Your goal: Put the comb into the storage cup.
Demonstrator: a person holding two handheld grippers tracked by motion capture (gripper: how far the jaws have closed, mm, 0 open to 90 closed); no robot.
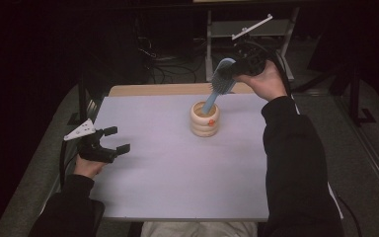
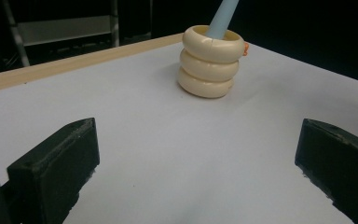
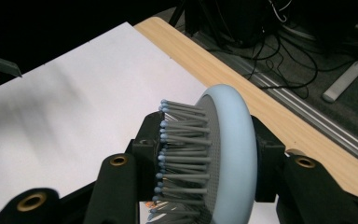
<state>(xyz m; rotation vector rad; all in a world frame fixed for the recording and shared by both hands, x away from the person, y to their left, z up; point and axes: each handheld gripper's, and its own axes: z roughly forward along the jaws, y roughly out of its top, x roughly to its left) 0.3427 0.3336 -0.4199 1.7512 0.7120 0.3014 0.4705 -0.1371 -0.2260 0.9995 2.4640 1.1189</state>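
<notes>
From above, I am holding the right gripper (image 1: 238, 69) clamped on the head of the light-blue brush (image 1: 220, 79), over the far side of the white table (image 1: 177, 168). The brush handle is dipping into the cream ringed cup (image 1: 205, 119) standing at the far middle. My left gripper (image 1: 112, 139) is hovering at the near left, jaws apart.

Looking along the left gripper, I am seeing its jaws spread wide over bare table, cup (image 2: 210, 61) ahead.

Looking along the right gripper, its jaws are squeezing the brush head (image 3: 214, 156), bristles pointing left.

Dark room, metal shelf (image 1: 249, 28), cables (image 1: 170, 61)
</notes>
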